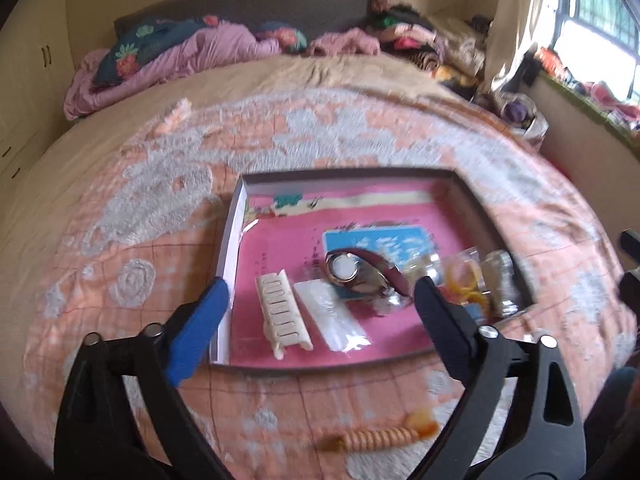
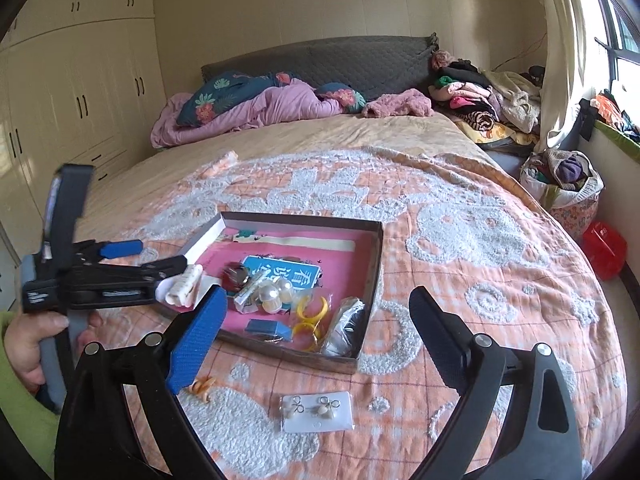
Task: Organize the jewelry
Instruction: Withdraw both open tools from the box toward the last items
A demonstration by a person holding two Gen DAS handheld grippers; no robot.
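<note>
A shallow box point(image 1: 472, 204) with a pink lining lies on the orange-and-white bedspread. In it are a cream hair clip point(image 1: 284, 316), a white packet point(image 1: 332, 316), a silver oval piece with red point(image 1: 352, 276), yellow rings point(image 1: 468, 280) and a silver packet point(image 1: 500, 284). My left gripper point(image 1: 322, 284) hangs open over the box's near side with nothing between its fingers. The right wrist view shows the left gripper point(image 2: 158, 255) above the clip point(image 2: 184, 286). My right gripper point(image 2: 318, 292) is open and empty, above the box point(image 2: 376, 256). An earring card point(image 2: 318, 412) and an orange hair tie point(image 2: 202, 388) lie on the bedspread in front of the box.
A hand point(image 2: 28, 340) in a green sleeve holds the left gripper. Pink bedding and pillows point(image 2: 256, 104) lie at the headboard, a clothes pile point(image 2: 476, 96) at the back right. A full bag point(image 2: 564, 180) and a red bag point(image 2: 604, 248) stand beside the bed. Wardrobes point(image 2: 80, 92) line the left wall.
</note>
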